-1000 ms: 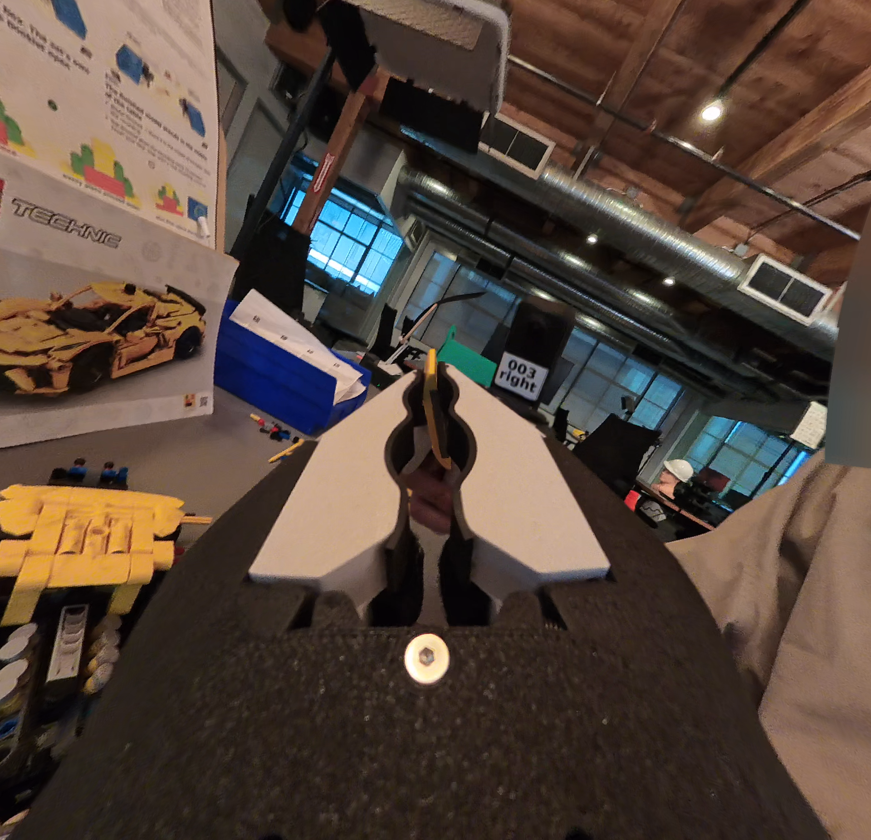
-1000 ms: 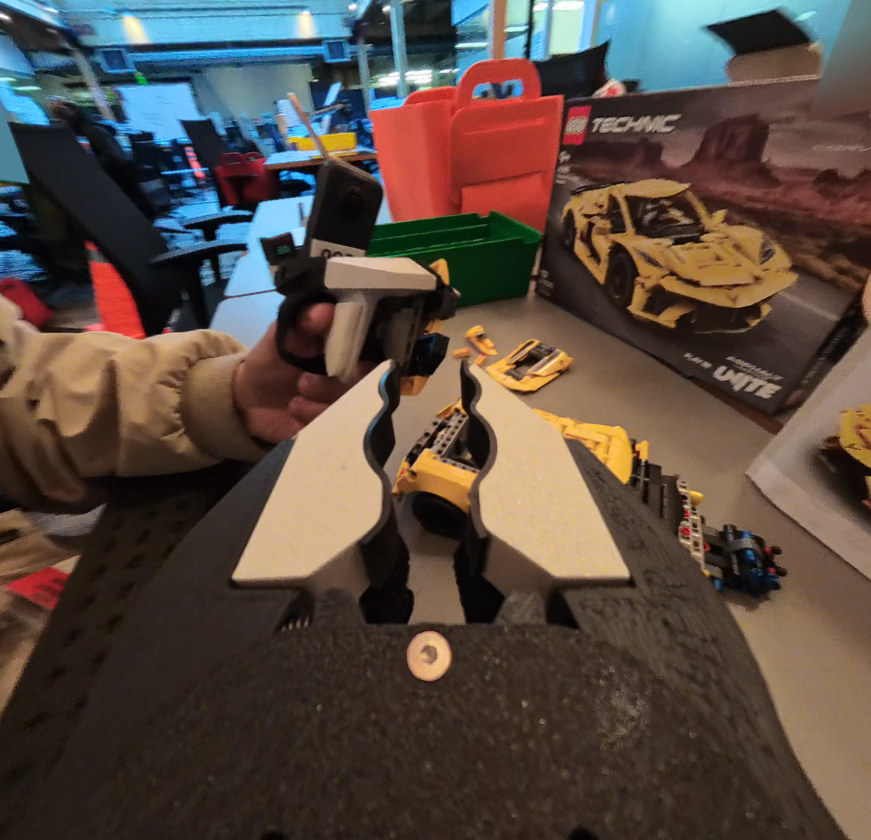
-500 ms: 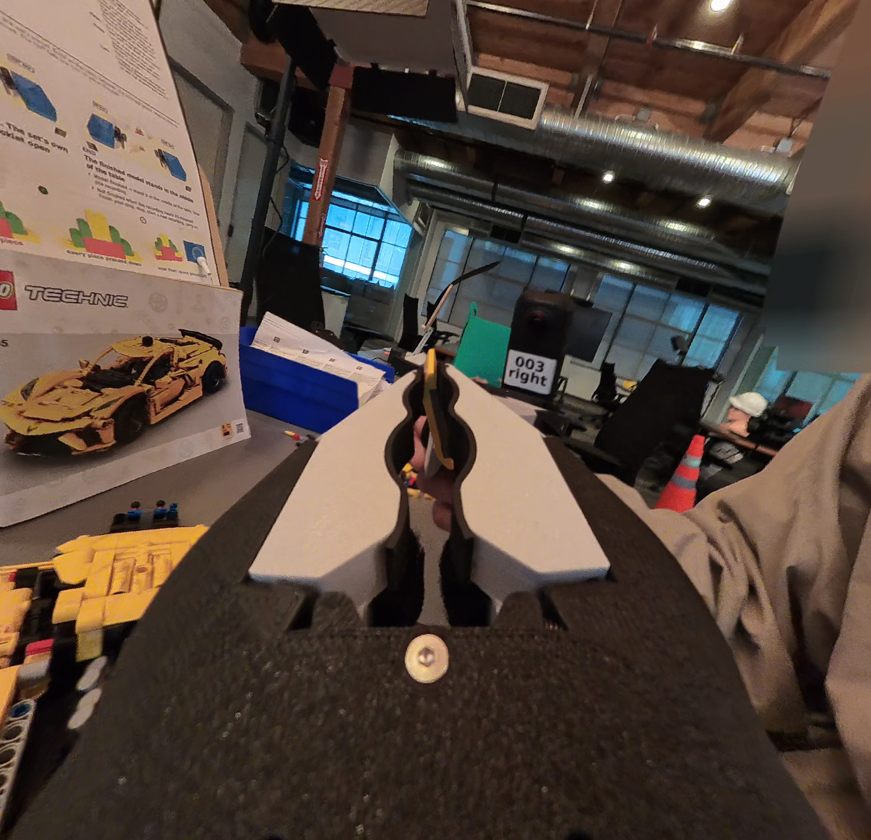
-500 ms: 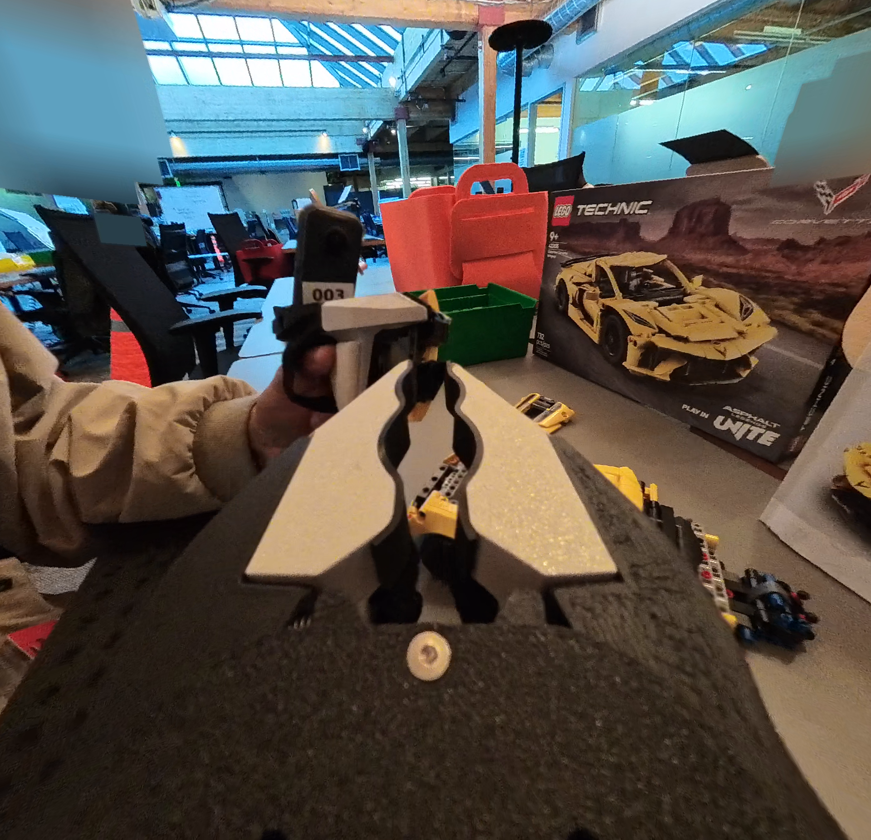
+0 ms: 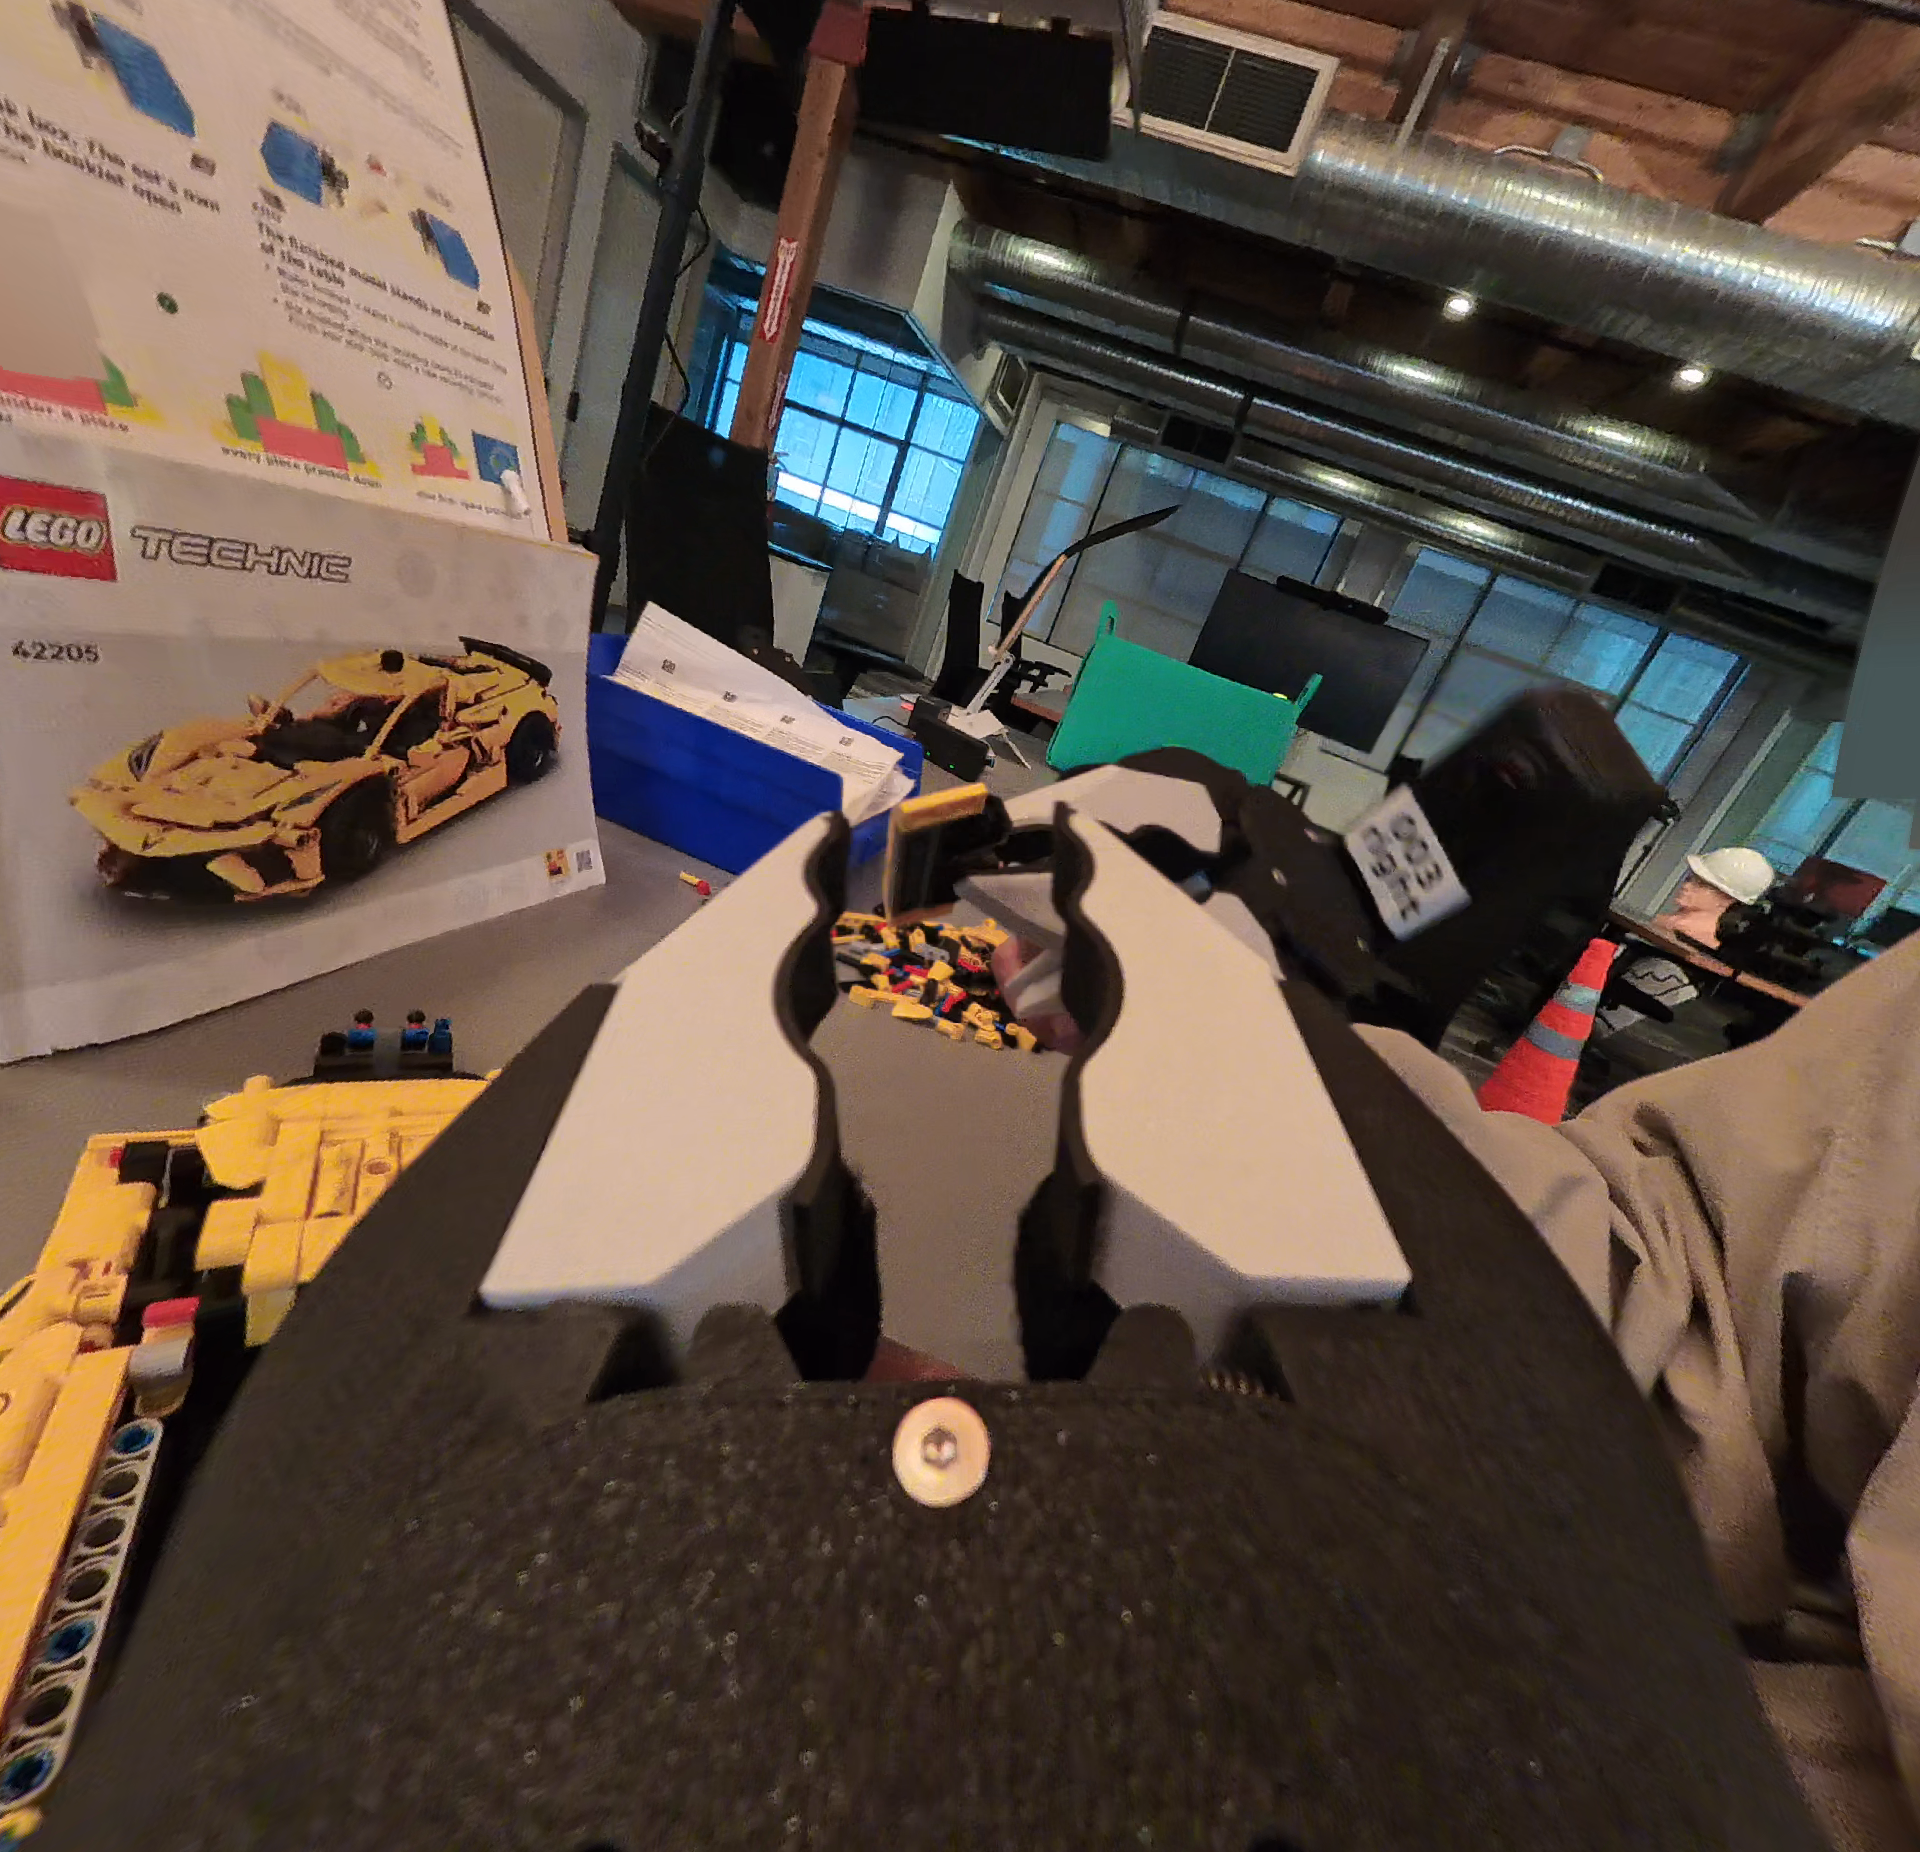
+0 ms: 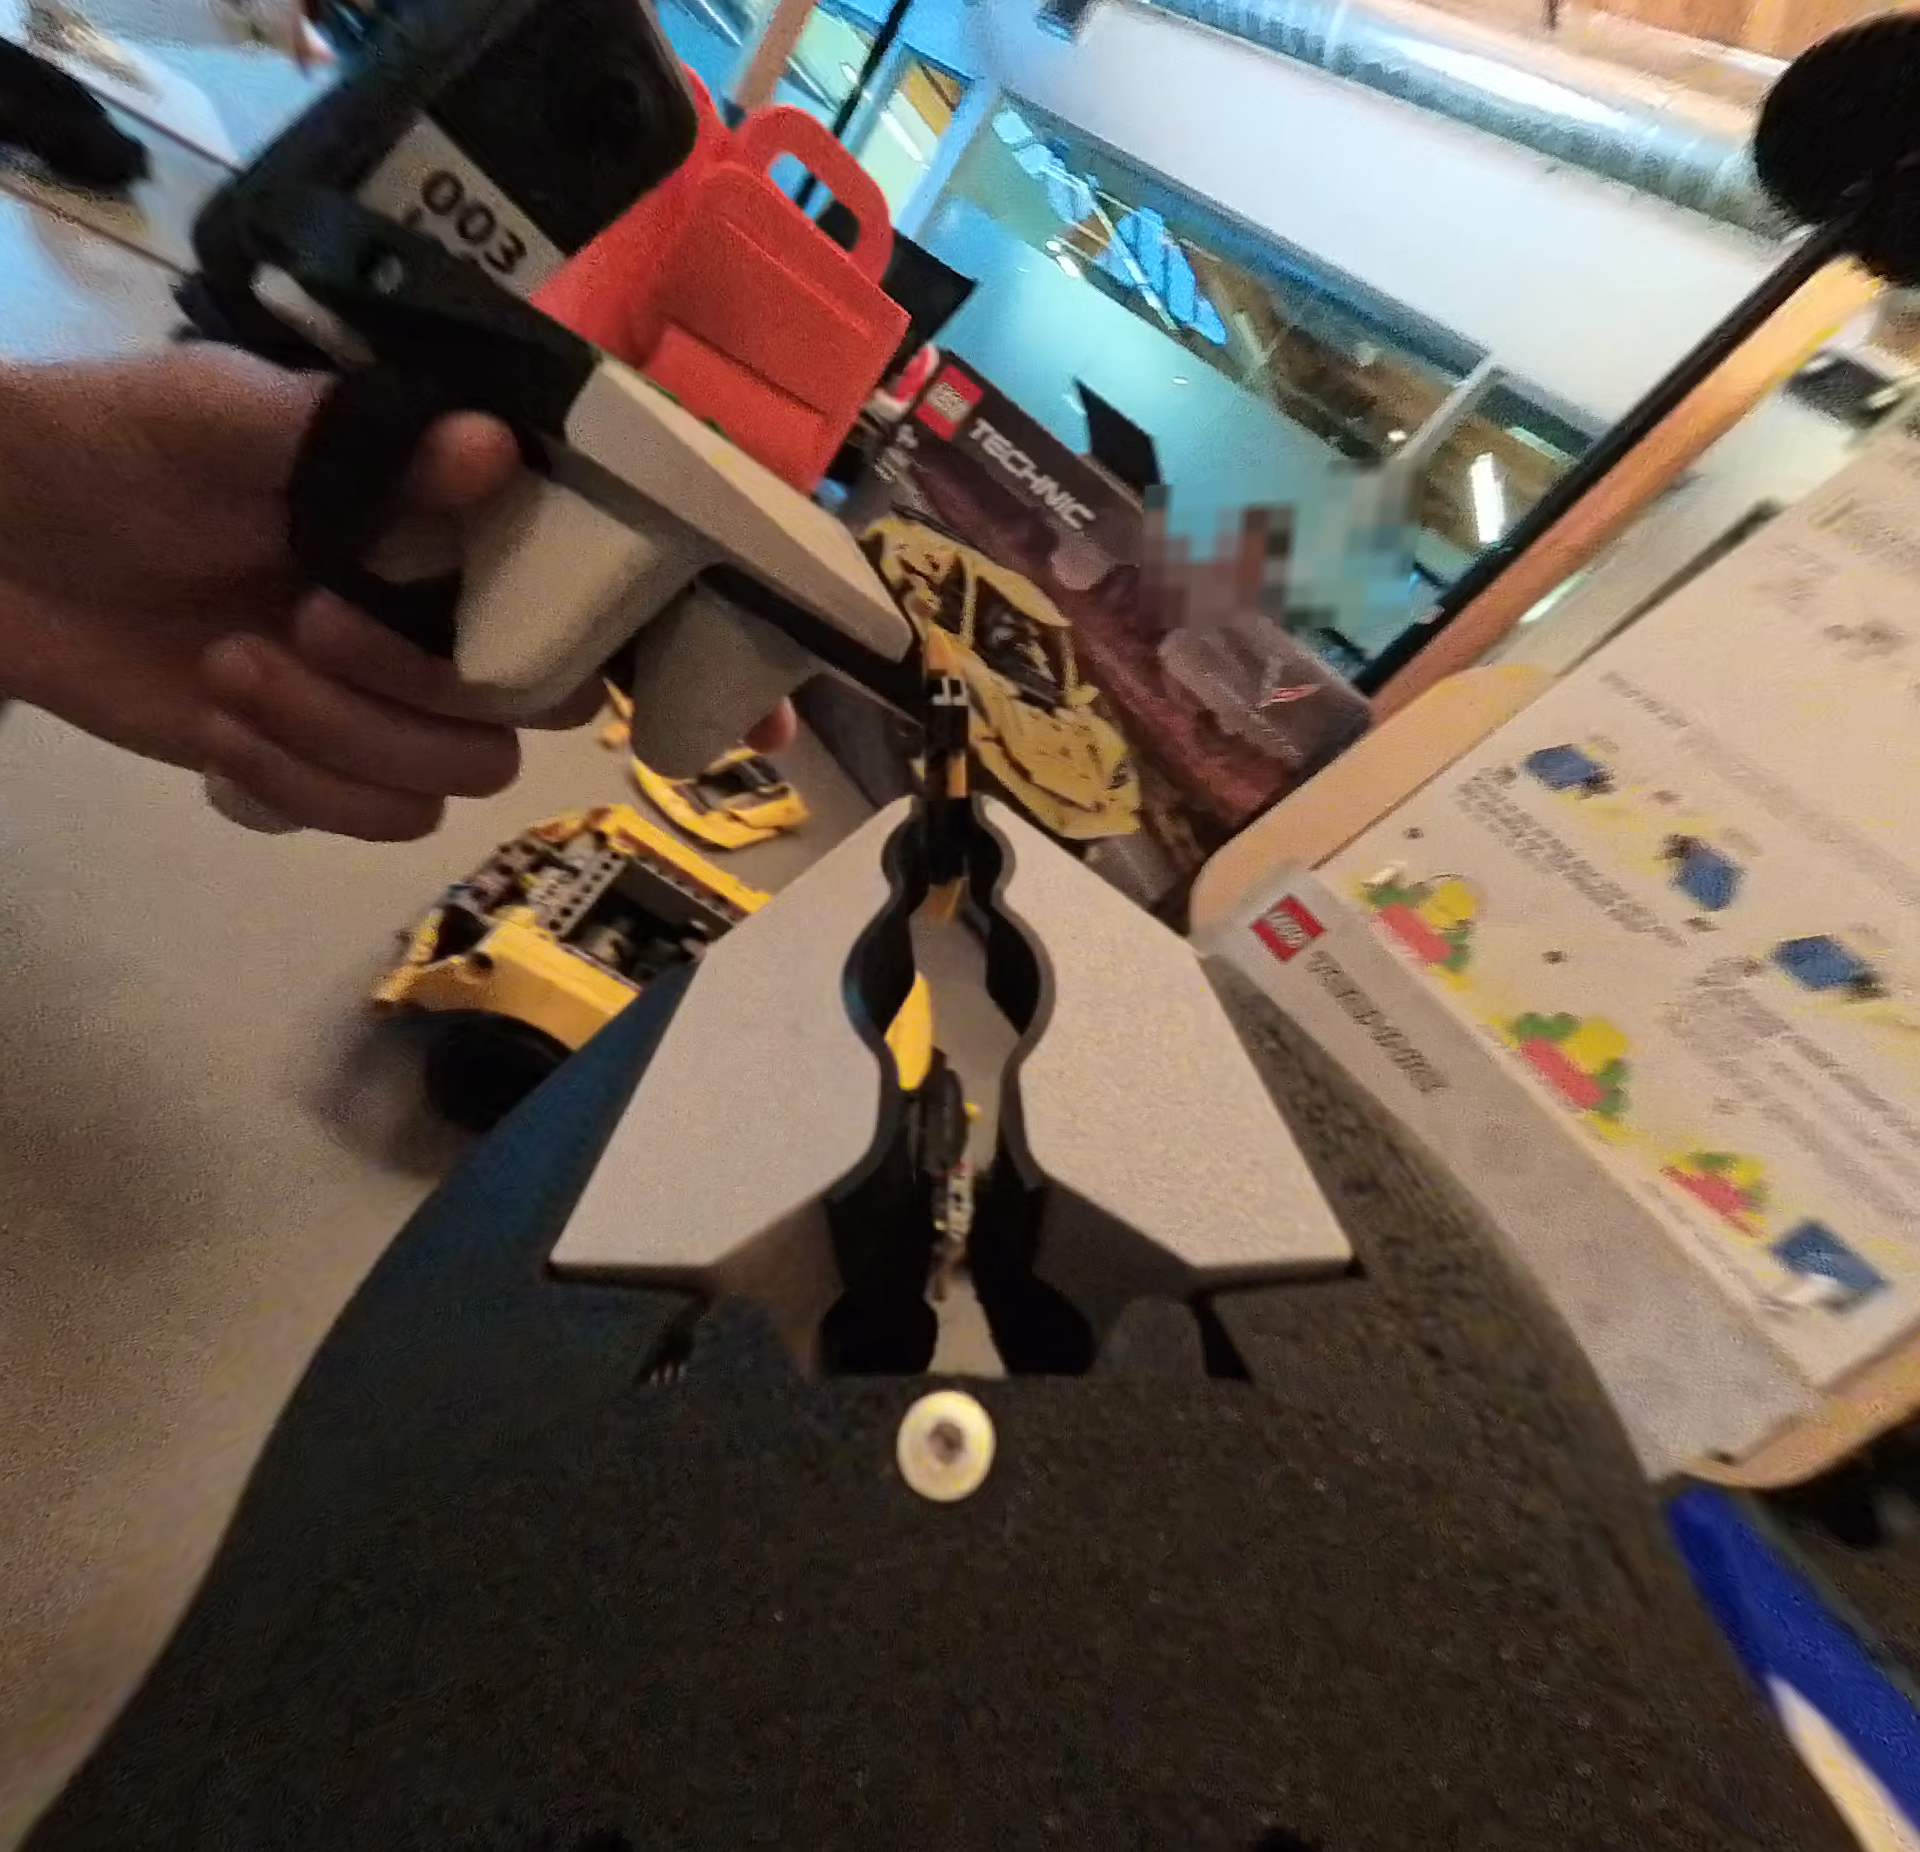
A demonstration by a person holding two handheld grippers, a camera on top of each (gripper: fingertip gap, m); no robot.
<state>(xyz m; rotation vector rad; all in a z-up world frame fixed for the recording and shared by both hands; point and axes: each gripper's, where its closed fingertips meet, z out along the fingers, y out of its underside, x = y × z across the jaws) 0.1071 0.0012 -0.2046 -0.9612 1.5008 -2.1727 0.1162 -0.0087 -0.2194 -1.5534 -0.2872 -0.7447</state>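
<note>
My left gripper (image 5: 945, 826) is open, its grey fingers well apart. Between its tips stands a small yellow and black piece (image 5: 930, 852). My right gripper (image 5: 992, 862) reaches in from the right and grips this piece. In the right wrist view my right gripper (image 6: 940, 831) is shut on the same yellow and black piece (image 6: 943, 763), which sticks up past its tips. The left gripper (image 6: 899, 649), held by a hand (image 6: 208, 597), is at the piece's upper end. A part-built yellow car model (image 6: 561, 940) lies on the grey table below; it also shows in the left wrist view (image 5: 156, 1231).
A set box with a yellow car picture (image 5: 291, 763) and an instruction board (image 6: 1610, 971) stand at the table's edge. A blue bin (image 5: 727, 784), a green bin (image 5: 1164, 711), an orange container (image 6: 748, 296), a loose pile of pieces (image 5: 935, 971) and a yellow panel (image 6: 727, 794) surround the work area. The tips of both grippers are at nearly the same place.
My left gripper has opened and let go of the yellow piece. My right gripper has closed on it. Both views have swung and tilted.
</note>
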